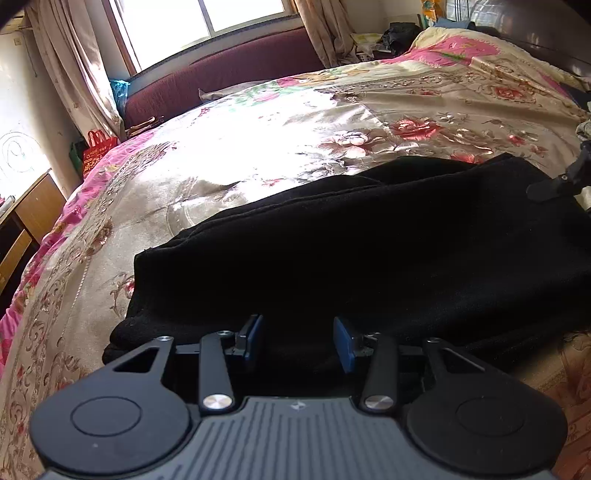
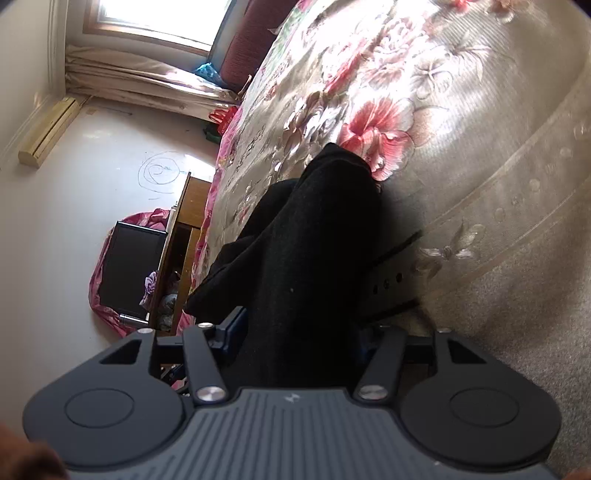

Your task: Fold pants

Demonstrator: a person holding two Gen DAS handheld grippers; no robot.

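One pair of black pants lies folded into a thick bundle on the bed, resting on the floral bedspread near its closer edge — several stacked layers show along the bundle's left end. Two hand-held grippers are in play. The left hand-held gripper sits low at the near edge of the pants, its two blue pads standing apart with dark cloth behind the gap and neither pad pressing on it — released, then. Over on the right of that view, one black finger of the right hand-held gripper pokes in above the far end of the bundle. From the right wrist view everything is rolled sideways: the right hand-held gripper has a thick fold of the pants running straight up between its two fingers; one blue pad shows on the left, just beside the cloth, and the other is lost in shadow behind the fold, so whether it is squeezing the cloth I cannot tell. Beyond the bed: one window, one maroon headboard, one red bag on the floor.
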